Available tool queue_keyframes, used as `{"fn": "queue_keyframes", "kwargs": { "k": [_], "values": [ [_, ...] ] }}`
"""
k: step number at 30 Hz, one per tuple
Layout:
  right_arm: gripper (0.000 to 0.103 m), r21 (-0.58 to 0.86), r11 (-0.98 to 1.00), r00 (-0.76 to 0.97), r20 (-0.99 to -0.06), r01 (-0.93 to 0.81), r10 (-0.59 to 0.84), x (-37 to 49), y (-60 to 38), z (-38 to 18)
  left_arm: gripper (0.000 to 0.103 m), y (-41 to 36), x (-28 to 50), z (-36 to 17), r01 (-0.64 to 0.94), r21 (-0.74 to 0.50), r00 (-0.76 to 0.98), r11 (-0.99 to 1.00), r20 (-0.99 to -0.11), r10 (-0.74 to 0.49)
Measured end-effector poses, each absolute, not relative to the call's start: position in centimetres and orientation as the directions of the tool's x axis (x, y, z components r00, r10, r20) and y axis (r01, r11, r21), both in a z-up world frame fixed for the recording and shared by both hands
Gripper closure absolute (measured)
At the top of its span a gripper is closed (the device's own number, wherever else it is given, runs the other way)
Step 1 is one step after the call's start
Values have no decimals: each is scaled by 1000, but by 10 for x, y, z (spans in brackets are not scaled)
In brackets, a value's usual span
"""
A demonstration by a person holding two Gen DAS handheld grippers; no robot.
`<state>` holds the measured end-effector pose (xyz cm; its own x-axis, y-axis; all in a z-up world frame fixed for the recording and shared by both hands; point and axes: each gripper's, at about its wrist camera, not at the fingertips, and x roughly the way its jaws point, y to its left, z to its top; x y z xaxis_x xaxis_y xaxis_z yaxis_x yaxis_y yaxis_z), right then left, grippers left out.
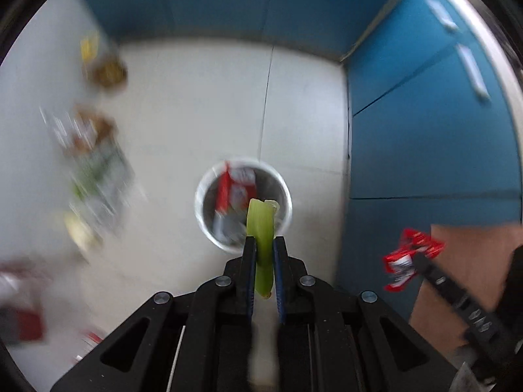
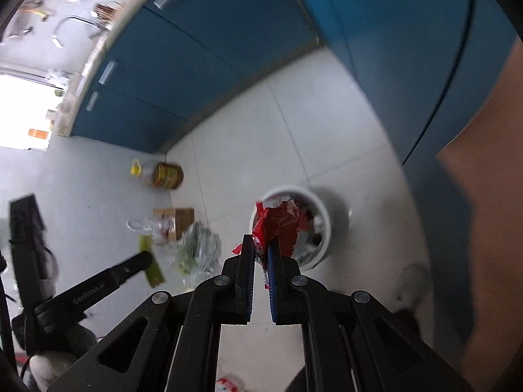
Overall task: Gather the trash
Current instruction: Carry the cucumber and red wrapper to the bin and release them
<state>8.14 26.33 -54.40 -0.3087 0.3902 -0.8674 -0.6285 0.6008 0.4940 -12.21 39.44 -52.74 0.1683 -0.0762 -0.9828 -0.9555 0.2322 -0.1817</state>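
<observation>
Left tongs [image 1: 264, 245]: clamped on green stalk [image 1: 261, 228], held above white bin [image 1: 209, 225] for a likely drop. Right tongs [image 2: 261, 245]: pinching red wrapper [image 2: 279, 225] beside same bin [image 2: 322, 209]. Bin on floor [image 2: 327, 114], already part-filled; more litter [image 2: 196, 248] scattered left.

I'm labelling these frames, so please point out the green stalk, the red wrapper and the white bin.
green stalk [image 1: 260, 228], left wrist view, mid-stem above the left tongs.
red wrapper [image 2: 281, 225], right wrist view, crumpled middle above the right tongs.
white bin [image 2: 324, 210], right wrist view, right-hand rim.
</observation>
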Motion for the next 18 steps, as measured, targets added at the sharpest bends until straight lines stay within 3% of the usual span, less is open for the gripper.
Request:
{"fn": "queue_keyframes", "kwargs": {
  "k": [8,13,15,16,18],
  "values": [
    [95,542,663,-463,-828,-516,316,60,302,-752,95,432,-166,-731,-957,-290,285,-19,-924,-255],
    [94,518,676,-524,-822,-524,224,40,319,-860,88,439,-164,-814,-974,-226,214,1,-920,-329],
    [85,496,684,-538,-824,-536,176,38,327,-886,87,441,-165,-828,-976,-216,202,4,-917,-344],
    [82,481,694,-548,-824,-536,147,33,328,-901,81,442,-166,-832,-979,-204,186,16,-920,-344],
    [72,472,698,-563,-818,-538,120,33,329,-915,47,443,-169,-834,-983,-180,159,30,-926,-342]
  ]
}}
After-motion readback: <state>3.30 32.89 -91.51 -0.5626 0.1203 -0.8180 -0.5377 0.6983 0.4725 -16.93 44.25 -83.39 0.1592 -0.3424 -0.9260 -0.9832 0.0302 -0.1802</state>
